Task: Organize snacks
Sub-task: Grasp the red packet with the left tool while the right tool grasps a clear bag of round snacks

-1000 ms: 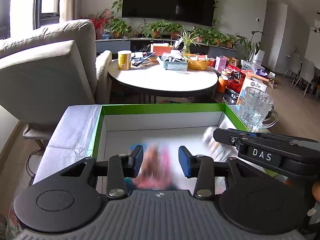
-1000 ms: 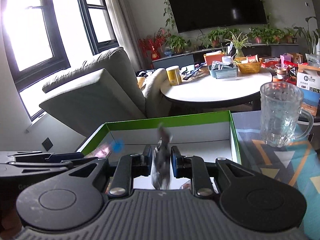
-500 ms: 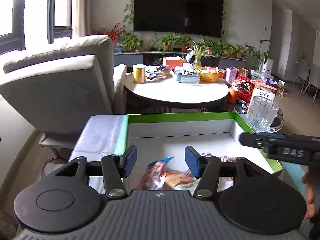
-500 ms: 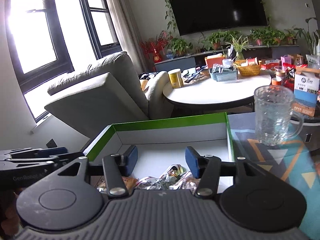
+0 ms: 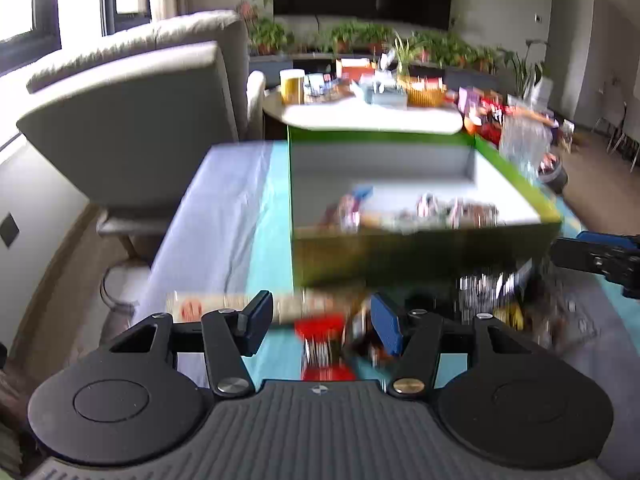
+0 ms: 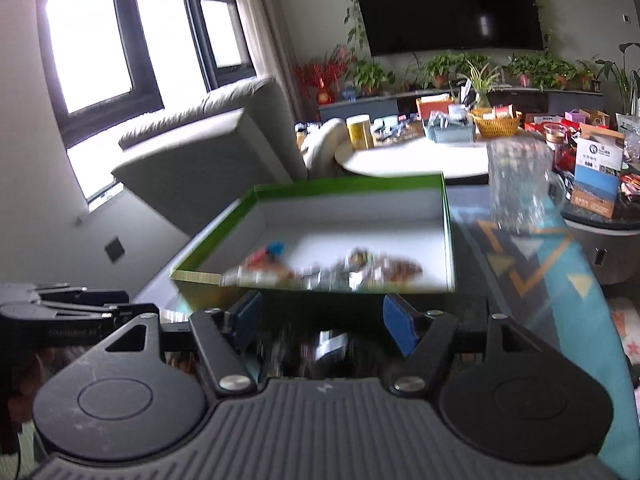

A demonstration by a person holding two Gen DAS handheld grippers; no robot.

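A green box (image 5: 400,252) with a white inside holds several snack packets (image 5: 420,212) along its near wall. My left gripper (image 5: 322,320) is open, back from the box, over a blurred red packet (image 5: 324,330) on the teal cloth, which its pads do not touch. A long pale packet (image 5: 208,304) and silvery packets (image 5: 492,286) lie before the box. In the right wrist view my right gripper (image 6: 322,324) stands open and empty before the box (image 6: 352,188), above dark blurred packets (image 6: 328,350). The packets in the box (image 6: 340,268) lie loose.
A glass mug (image 6: 518,188) stands right of the box on the patterned cloth. A grey armchair (image 5: 132,120) is at the left. Behind the box is a round white table (image 5: 372,118) with a basket and a yellow can. The other gripper (image 5: 600,256) shows at the right edge.
The right gripper let a silvery packet go into the box and opened. The left one opened wider, leaving its pink packet in the box. Both drew back, and the near wall now shows.
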